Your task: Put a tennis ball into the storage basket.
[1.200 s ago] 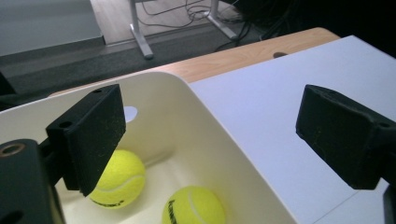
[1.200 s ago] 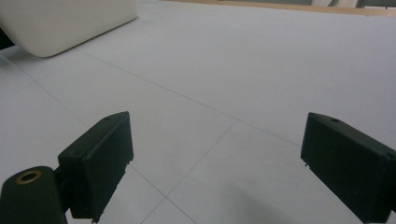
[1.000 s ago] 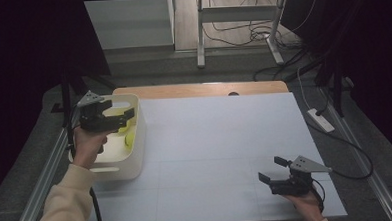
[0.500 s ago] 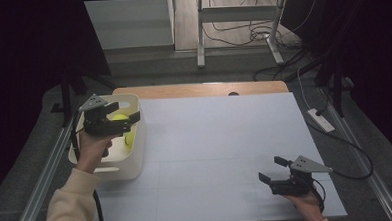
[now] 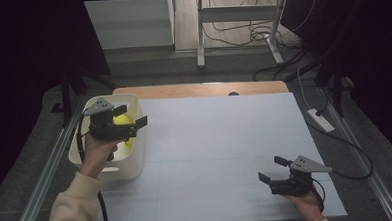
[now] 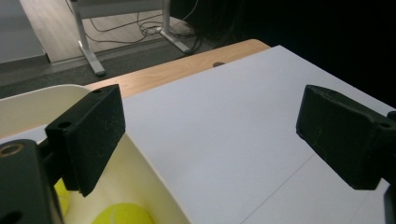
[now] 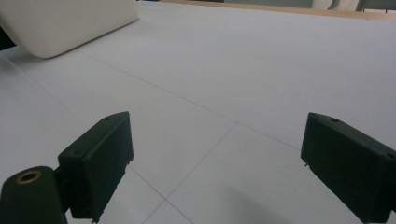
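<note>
Left claw point(image 5: 134, 124) wide, empty, over bin point(image 5: 136, 165) rim; tennis ball point(image 6: 122, 215) below.

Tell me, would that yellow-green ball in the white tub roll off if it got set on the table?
Probably yes: the ball looks round, and the table looks flat and smooth. Its fuzzy-looking surface suggests a tennis ball, so likely light and easy to grip. The tub walls keep it in for now.

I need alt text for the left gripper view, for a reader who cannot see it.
The left gripper, open, hangs over the rim of a cream bin with yellow tennis balls inside. Beyond lies a white table surface, its wooden edge and floor cables.
</note>
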Action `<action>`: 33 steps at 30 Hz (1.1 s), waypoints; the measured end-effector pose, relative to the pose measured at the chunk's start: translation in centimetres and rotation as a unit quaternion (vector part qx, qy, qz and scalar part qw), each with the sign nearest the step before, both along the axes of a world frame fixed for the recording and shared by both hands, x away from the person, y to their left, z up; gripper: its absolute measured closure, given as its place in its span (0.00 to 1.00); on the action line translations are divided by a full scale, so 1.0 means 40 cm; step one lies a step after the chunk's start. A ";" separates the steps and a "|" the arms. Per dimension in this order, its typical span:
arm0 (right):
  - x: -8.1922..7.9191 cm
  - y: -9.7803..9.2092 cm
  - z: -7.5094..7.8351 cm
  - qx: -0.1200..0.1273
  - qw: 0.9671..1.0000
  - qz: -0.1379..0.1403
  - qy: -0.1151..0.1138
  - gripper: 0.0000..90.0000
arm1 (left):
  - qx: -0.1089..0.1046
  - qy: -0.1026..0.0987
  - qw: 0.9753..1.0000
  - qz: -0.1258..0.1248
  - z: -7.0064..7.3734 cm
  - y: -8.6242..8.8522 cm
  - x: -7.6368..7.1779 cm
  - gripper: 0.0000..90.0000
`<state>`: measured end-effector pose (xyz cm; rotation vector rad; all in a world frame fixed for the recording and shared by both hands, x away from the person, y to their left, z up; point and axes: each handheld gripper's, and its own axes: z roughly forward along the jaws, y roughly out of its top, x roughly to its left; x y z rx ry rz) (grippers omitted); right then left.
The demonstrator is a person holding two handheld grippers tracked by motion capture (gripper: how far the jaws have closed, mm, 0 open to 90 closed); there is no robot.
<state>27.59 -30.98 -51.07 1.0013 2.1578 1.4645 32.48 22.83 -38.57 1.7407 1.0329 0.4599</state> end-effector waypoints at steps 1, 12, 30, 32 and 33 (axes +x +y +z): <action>0.000 0.000 0.000 0.000 1.000 0.000 0.000 0.10 | -0.001 -0.001 1.000 -0.003 -0.001 -0.003 -0.002 0.10; -0.003 -0.005 -0.001 0.000 1.000 -0.005 0.001 0.10 | -0.011 -0.005 0.999 -0.029 -0.010 -0.036 -0.022 0.11; -0.004 -0.003 0.000 -0.003 1.000 -0.005 0.001 0.10 | -0.009 -0.013 0.997 -0.073 -0.020 -0.096 -0.067 0.11; -0.005 -0.003 0.000 -0.003 1.000 -0.005 0.000 0.10 | -0.009 -0.015 0.996 -0.084 -0.021 -0.108 -0.078 0.11; -0.005 -0.003 0.001 -0.004 1.000 -0.005 0.000 0.10 | -0.009 -0.015 0.996 -0.084 -0.021 -0.108 -0.078 0.11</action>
